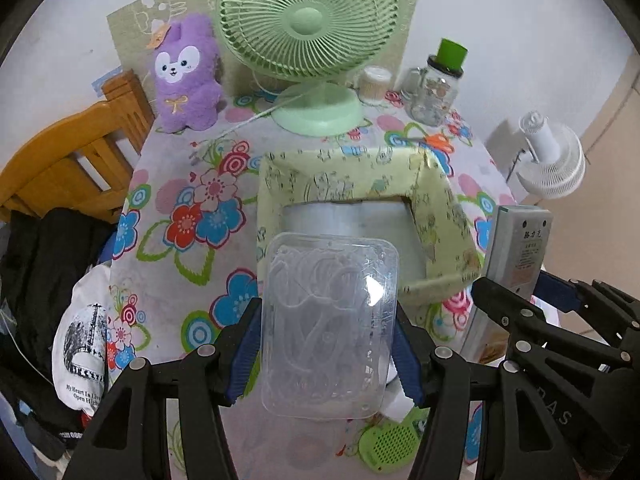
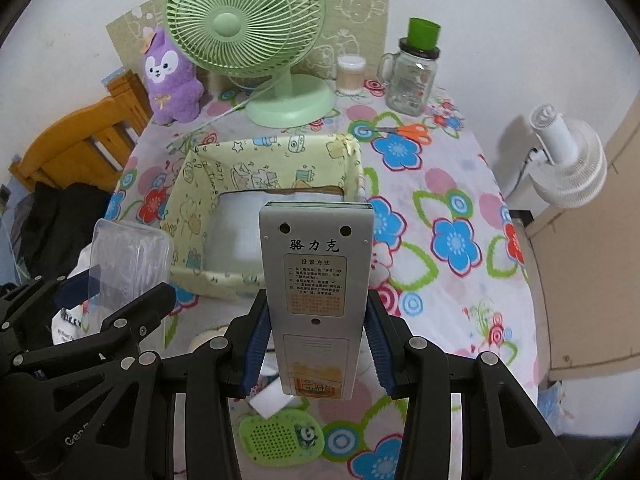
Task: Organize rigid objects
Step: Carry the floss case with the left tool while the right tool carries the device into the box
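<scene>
Left gripper (image 1: 328, 344) fingers pinch a clear plastic case (image 1: 330, 326) and right gripper (image 2: 316, 344) fingers pinch a grey remote (image 2: 316, 300), long axis forward, both just short of the open box (image 2: 192, 204).

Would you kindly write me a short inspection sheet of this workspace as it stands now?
Surface: round table under a flowered cloth.
Job's things: clear plastic box and grey remote, both held above the table; open paper-lined box behind them, nothing seen inside.
Clutter: green fan, purple plush toy, glass jar, cotton swab tub, scissors, green speaker.
Grippers: left tongs shut on the plastic box; right tongs shut on the remote.
Cables: white fan cord trailing across the cloth.
Surroundings: wooden chair, dark clothes, white fan.
</scene>
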Demonstrator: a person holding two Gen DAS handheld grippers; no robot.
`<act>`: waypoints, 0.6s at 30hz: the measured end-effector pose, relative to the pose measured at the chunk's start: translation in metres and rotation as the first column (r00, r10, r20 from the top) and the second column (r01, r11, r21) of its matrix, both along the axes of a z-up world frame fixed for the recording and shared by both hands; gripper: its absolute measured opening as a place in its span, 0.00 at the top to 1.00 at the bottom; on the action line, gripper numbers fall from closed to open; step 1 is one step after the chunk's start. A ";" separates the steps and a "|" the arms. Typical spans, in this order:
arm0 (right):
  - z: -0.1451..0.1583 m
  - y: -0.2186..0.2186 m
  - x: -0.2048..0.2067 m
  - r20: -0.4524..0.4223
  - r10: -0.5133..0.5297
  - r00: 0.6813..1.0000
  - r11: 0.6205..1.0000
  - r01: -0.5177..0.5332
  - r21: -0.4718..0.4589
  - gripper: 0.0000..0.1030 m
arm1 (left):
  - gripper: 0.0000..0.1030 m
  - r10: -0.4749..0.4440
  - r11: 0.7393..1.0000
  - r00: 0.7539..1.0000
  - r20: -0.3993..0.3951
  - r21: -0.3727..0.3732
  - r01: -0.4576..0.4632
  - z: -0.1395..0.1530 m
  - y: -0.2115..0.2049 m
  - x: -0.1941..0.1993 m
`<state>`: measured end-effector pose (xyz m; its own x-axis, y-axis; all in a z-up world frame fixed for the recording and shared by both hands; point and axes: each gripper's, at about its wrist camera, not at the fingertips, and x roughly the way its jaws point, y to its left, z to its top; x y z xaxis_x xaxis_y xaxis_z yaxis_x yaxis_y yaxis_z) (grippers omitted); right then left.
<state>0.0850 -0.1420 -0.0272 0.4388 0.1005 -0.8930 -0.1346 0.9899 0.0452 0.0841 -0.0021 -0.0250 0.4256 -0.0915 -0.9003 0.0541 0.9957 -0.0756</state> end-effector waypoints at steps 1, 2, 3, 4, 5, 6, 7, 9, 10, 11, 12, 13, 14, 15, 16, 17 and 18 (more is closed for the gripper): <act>0.001 0.000 0.005 0.000 0.012 1.000 1.000 -0.012 0.006 0.53 | 0.40 0.003 1.000 1.000 0.000 0.002 -0.003 0.000 0.000 0.003; 0.001 -0.001 0.010 -0.001 0.020 1.000 1.000 -0.020 0.009 0.53 | 0.40 0.009 1.000 1.000 0.001 0.006 -0.009 0.001 -0.001 0.007; 0.001 -0.001 0.013 -0.001 0.025 1.000 1.000 -0.025 0.011 0.53 | 0.40 0.018 1.000 1.000 0.003 0.010 -0.018 0.001 -0.001 0.010; 0.000 -0.001 0.018 -0.004 0.032 0.999 0.999 -0.032 0.015 0.53 | 0.40 0.023 1.000 1.000 0.004 0.011 -0.023 0.001 -0.001 0.013; 0.000 -0.002 0.022 -0.005 0.037 0.999 0.999 -0.037 0.019 0.53 | 0.40 0.029 1.000 1.000 0.006 0.009 -0.029 0.002 -0.001 0.016; 0.001 -0.002 0.026 -0.006 0.044 0.999 0.999 -0.044 0.022 0.53 | 0.40 0.034 0.999 0.999 0.007 0.007 -0.034 0.002 -0.001 0.018; 0.001 -0.002 0.030 -0.005 0.051 0.999 0.998 -0.051 0.023 0.53 | 0.40 0.039 0.999 0.999 0.006 0.006 -0.039 0.001 -0.001 0.022; 0.001 -0.001 0.039 -0.003 0.066 0.998 0.998 -0.066 0.018 0.53 | 0.40 0.047 0.999 0.999 0.006 0.008 -0.047 0.001 -0.001 0.028; 0.001 -0.001 0.042 -0.004 0.072 0.997 0.997 -0.071 0.017 0.53 | 0.40 0.050 0.999 0.999 0.007 0.011 -0.050 0.000 -0.001 0.031; 0.000 -0.001 0.045 -0.004 0.075 0.997 0.997 -0.075 0.017 0.53 | 0.40 0.054 0.998 0.999 0.006 0.015 -0.054 -0.001 -0.001 0.034; 0.000 -0.001 0.050 -0.005 0.080 0.997 0.997 -0.080 0.019 0.53 | 0.40 0.056 0.998 0.998 0.006 0.016 -0.056 -0.002 -0.001 0.036; -0.001 -0.001 0.053 -0.008 0.082 0.997 0.996 -0.082 0.023 0.53 | 0.40 0.059 0.998 0.998 0.005 0.016 -0.060 -0.003 0.000 0.039; -0.001 -0.001 0.057 -0.009 0.083 0.997 0.996 -0.083 0.028 0.53 | 0.40 0.063 0.998 0.998 0.003 0.017 -0.063 -0.004 0.000 0.042; -0.002 -0.001 0.060 -0.012 0.085 0.996 0.996 -0.085 0.033 0.53 | 0.40 0.067 0.998 0.998 0.001 0.018 -0.067 -0.005 0.001 0.045; -0.003 0.000 0.063 -0.016 0.088 0.996 0.995 -0.087 0.038 0.53 | 0.40 0.069 0.997 0.998 -0.001 0.019 -0.069 -0.006 0.001 0.047; -0.004 0.000 0.066 -0.020 0.089 0.996 0.995 -0.088 0.043 0.53 | 0.40 0.072 0.997 0.997 -0.003 0.020 -0.072 -0.008 0.002 0.049; -0.005 0.000 0.069 -0.025 0.091 0.996 0.995 -0.090 0.048 0.53 | 0.40 0.074 0.997 0.997 -0.007 0.021 -0.074 -0.010 0.002 0.052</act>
